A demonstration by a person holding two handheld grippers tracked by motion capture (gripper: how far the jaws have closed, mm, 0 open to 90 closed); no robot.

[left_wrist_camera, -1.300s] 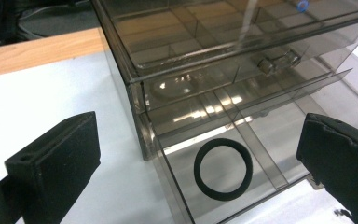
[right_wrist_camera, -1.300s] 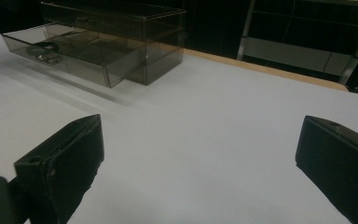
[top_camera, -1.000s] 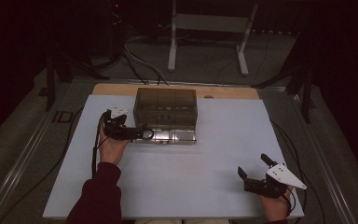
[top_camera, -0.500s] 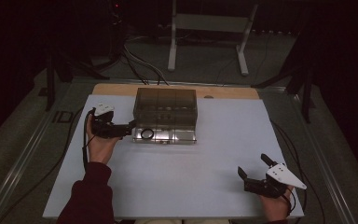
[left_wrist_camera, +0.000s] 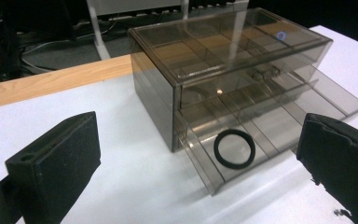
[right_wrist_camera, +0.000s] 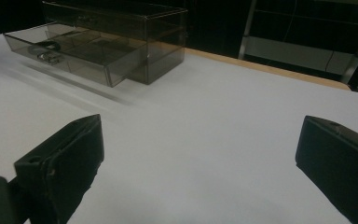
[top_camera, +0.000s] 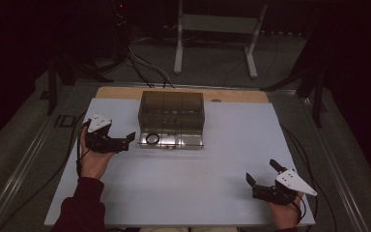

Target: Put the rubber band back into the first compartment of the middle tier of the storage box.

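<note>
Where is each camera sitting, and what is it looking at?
High view: above the person's side, looking forward and down on the white table; both forearms, left hand-held gripper and right hand-held gripper show.
Left gripper view: rides the left hand-held gripper, facing the clear drawer box; its black jaws stand apart.
Right gripper view: rides the right hand-held gripper, looking across the table; jaws stand apart.
Shared: the box's open drawer holding a black ring.

Smoky clear drawer box (top_camera: 171, 113), black ring (left_wrist_camera: 234, 148), white table (top_camera: 198, 193).

One smoky drawer box (top_camera: 171, 113), one black ring (left_wrist_camera: 234, 149), two claws, one white table (top_camera: 193, 193)
</note>
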